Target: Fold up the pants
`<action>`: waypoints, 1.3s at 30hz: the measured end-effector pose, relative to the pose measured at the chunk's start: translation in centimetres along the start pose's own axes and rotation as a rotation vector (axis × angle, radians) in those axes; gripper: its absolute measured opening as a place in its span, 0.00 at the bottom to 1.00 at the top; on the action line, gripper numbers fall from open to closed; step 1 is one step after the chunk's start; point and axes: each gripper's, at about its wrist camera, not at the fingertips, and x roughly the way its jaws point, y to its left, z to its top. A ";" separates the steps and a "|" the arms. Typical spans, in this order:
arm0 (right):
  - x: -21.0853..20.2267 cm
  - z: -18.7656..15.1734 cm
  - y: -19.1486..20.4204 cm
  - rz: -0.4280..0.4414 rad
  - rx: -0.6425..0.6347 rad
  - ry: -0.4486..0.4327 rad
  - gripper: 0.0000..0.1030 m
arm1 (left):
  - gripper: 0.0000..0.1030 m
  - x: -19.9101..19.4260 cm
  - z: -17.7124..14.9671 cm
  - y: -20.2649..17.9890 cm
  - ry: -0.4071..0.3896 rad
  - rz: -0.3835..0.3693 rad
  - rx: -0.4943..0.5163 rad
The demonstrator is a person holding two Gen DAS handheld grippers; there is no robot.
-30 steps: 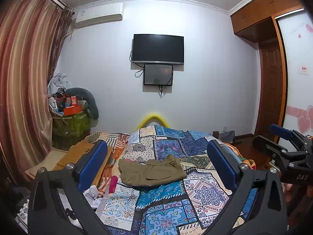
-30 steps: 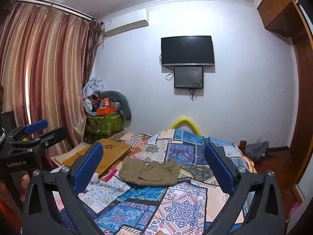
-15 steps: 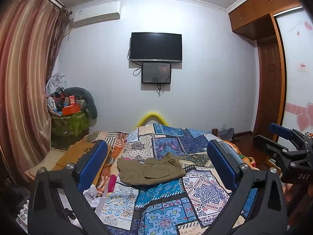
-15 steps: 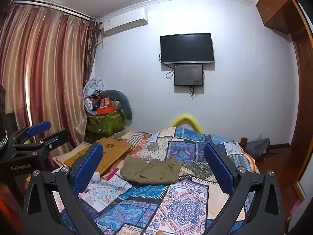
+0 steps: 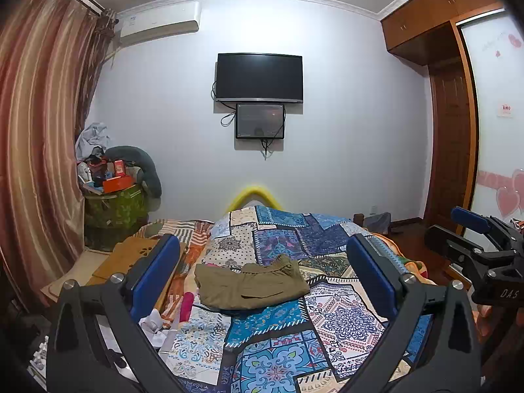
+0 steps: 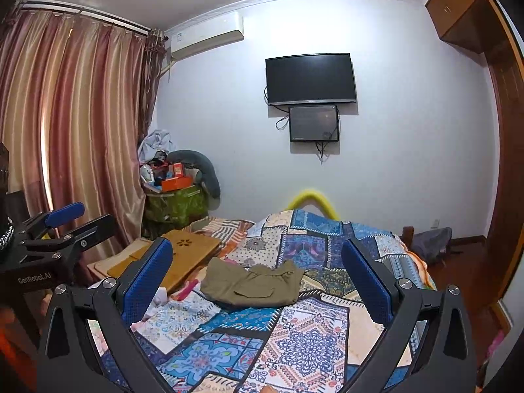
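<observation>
- Olive-green folded cotton pants (image 5: 250,286) lying as a compact bundle on the patchwork quilt of blue, white and orange printed squares (image 5: 330,324), about mid-bed, toward its left half; waistband bunched at the far right corner, 1 flap pocket facing up.
- Same pants (image 6: 253,283) seen from the right wrist view, flat on the quilt (image 6: 308,337), untouched by either tool.
- Left gripper (image 5: 262,278) held above the near end of the bed, well apart from the pants; 2 blue-padded fingers (image 5: 154,273) spread wide, nothing between them.
- Right gripper (image 6: 258,278) likewise raised over the near quilt, blue textured pads (image 6: 366,281) set wide, gripping nothing.
- Each tool visible at the edge of the other's view: right gripper (image 5: 481,249) at the far right of the left view, left gripper (image 6: 55,239) at the far left of the right view.
- Black flat television (image 5: 259,78) mounted on the pale wall, smaller dark screen (image 5: 260,121) just under it, cables hanging below.
- White air conditioner unit (image 5: 160,24) high on the wall near the striped pink-and-gold curtain (image 5: 39,137).
- Green patterned storage bin (image 5: 114,209) in the corner, heaped with boxes and cloth.
- Light wooden lap desk with cut-out holes (image 6: 190,250) beside the bed's left edge.
- Yellow curved foam tube (image 5: 252,195) at the far end of the bed.
- Brown wooden wardrobe (image 5: 452,150) along the right wall.
</observation>
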 end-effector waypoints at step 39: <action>0.1 0.0 -0.1 0.001 0.005 0.010 0.99 | 1.00 0.6 -0.1 0.6 0.014 -0.040 0.022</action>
